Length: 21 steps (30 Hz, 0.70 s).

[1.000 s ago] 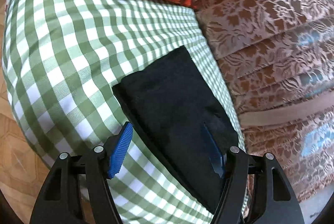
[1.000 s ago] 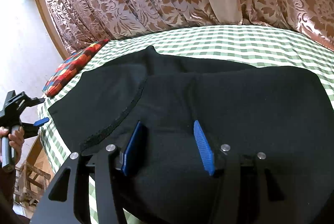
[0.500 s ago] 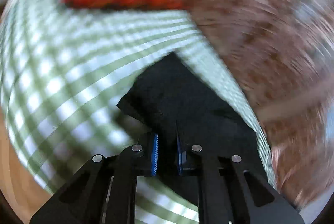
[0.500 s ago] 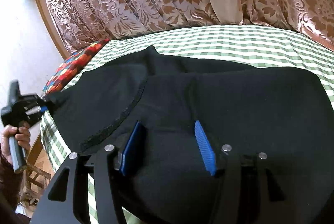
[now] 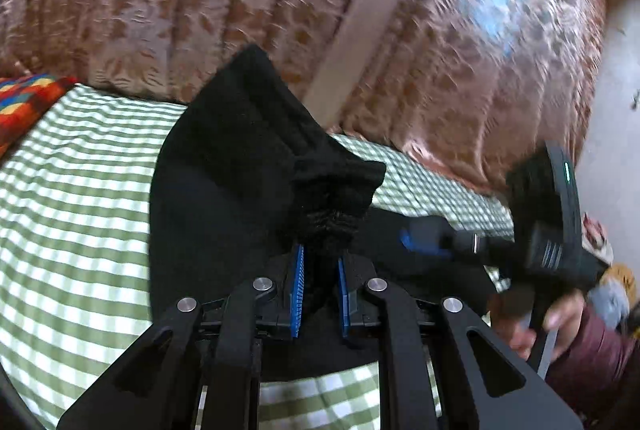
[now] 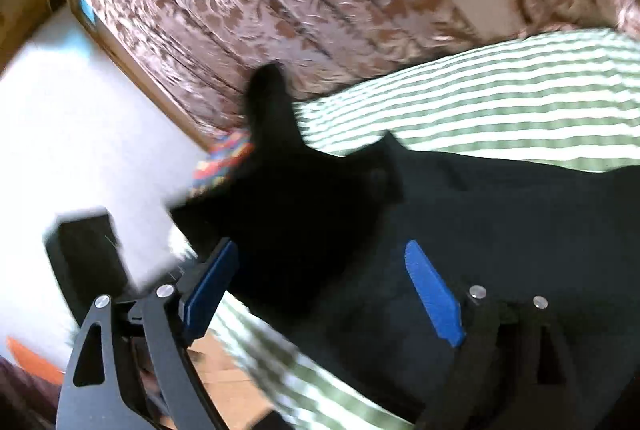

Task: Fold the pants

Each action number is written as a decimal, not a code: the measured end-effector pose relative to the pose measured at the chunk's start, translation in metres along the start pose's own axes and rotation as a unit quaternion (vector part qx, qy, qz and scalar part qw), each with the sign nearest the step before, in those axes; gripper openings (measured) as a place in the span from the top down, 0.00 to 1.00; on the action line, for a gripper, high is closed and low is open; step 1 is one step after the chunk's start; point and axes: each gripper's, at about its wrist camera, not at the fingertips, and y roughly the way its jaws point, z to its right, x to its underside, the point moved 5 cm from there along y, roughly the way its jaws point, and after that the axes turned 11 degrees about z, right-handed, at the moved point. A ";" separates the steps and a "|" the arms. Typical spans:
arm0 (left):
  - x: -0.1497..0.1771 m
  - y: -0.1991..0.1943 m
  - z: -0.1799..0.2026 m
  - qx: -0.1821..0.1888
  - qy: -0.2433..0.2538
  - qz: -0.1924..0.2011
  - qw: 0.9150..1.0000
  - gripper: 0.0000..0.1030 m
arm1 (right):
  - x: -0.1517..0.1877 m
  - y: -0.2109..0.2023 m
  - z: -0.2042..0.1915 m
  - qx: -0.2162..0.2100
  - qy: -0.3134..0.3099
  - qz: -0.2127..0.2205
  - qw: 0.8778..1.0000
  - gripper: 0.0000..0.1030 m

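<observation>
1. The black pants (image 5: 224,189) are spread on the green checked sheet (image 5: 72,213), in front of the curtain (image 5: 180,1).
2. A bunched hem is clamped between the closed jaws of the left gripper (image 5: 319,286) and held above the sheet, probably so this end can be carried over the rest.
3. The right gripper (image 6: 324,294) is held over the pants with its jaws wide apart and nothing gripped, seemingly ready to press the lower layer.
</observation>
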 end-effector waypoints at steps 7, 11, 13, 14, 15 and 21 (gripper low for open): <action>0.014 0.009 0.018 0.002 0.041 -0.016 0.999 0.88 | -0.017 0.056 0.010 -0.022 0.090 -0.039 0.995 0.17; 0.021 0.014 0.024 -0.002 0.065 -0.027 0.998 0.88 | -0.012 0.083 0.018 0.030 0.063 -0.082 0.994 0.75; 0.022 0.012 0.023 -0.006 0.071 -0.030 0.997 0.87 | -0.008 0.086 0.016 0.036 0.041 -0.088 0.995 0.84; 0.021 0.009 0.019 -0.001 0.070 -0.033 0.997 0.87 | -0.007 0.084 0.012 0.030 0.034 -0.088 0.995 0.85; 0.019 0.004 0.017 0.014 0.064 -0.034 0.997 0.83 | -0.009 0.081 0.006 0.025 0.026 -0.084 0.996 0.86; -0.013 -0.063 -0.057 0.046 -0.093 0.032 0.994 0.73 | -0.020 0.075 -0.029 -0.011 0.003 -0.074 0.997 0.88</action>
